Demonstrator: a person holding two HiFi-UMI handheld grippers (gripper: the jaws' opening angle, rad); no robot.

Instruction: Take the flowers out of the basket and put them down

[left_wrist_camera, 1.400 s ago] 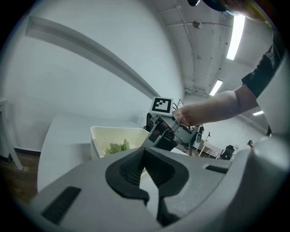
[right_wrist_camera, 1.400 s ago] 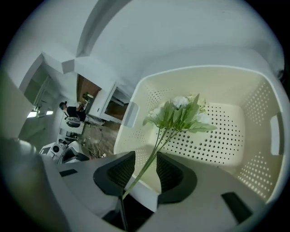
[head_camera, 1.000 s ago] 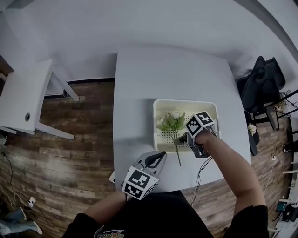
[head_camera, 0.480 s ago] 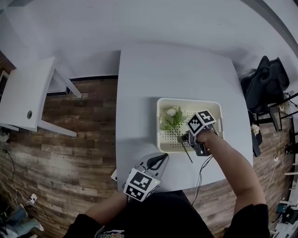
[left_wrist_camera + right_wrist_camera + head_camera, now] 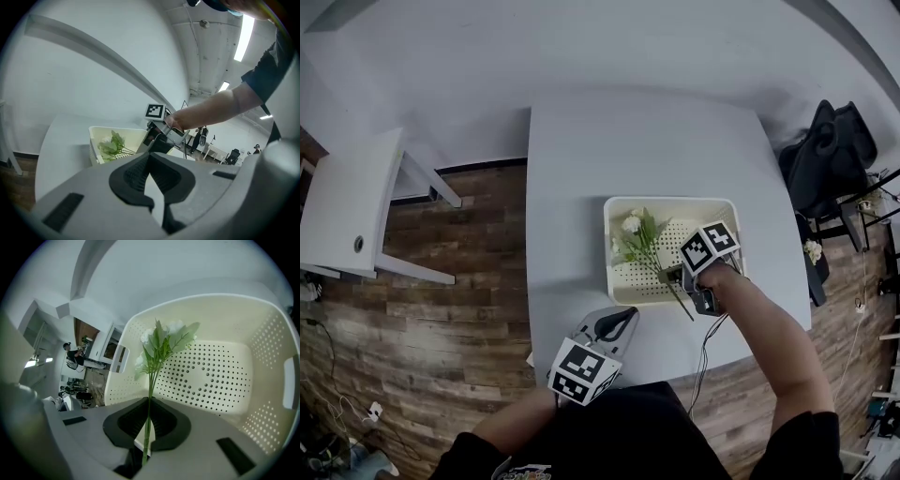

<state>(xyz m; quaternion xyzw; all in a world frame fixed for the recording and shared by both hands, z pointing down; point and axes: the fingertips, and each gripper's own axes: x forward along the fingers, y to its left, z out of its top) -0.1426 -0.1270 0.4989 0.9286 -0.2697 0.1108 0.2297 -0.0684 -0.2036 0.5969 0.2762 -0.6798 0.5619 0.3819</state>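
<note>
A cream perforated basket (image 5: 670, 202) stands on the white table (image 5: 647, 141). In it lies a bunch of white flowers with green leaves (image 5: 636, 238), stems slanting over the front rim. My right gripper (image 5: 678, 277) is at that rim; its jaws have just been closing and are now shut on the thin green stems (image 5: 150, 394). The blossoms (image 5: 161, 339) stand ahead of it over the basket floor (image 5: 220, 376). My left gripper (image 5: 628, 315) rests near the table's front edge, shut and holding nothing (image 5: 150, 157); it looks toward the basket (image 5: 96, 140) and flowers (image 5: 111, 144).
A white side table (image 5: 347, 211) stands at the left on the wooden floor (image 5: 441, 328). Dark bags or a chair (image 5: 825, 155) sit beyond the table's right edge. A cable (image 5: 705, 361) hangs from the right gripper over the front edge.
The right gripper's jaws have closed on the stems. The bunch has turned, its stem end swinging right and the blossoms shifting left. The left gripper has not moved.
</note>
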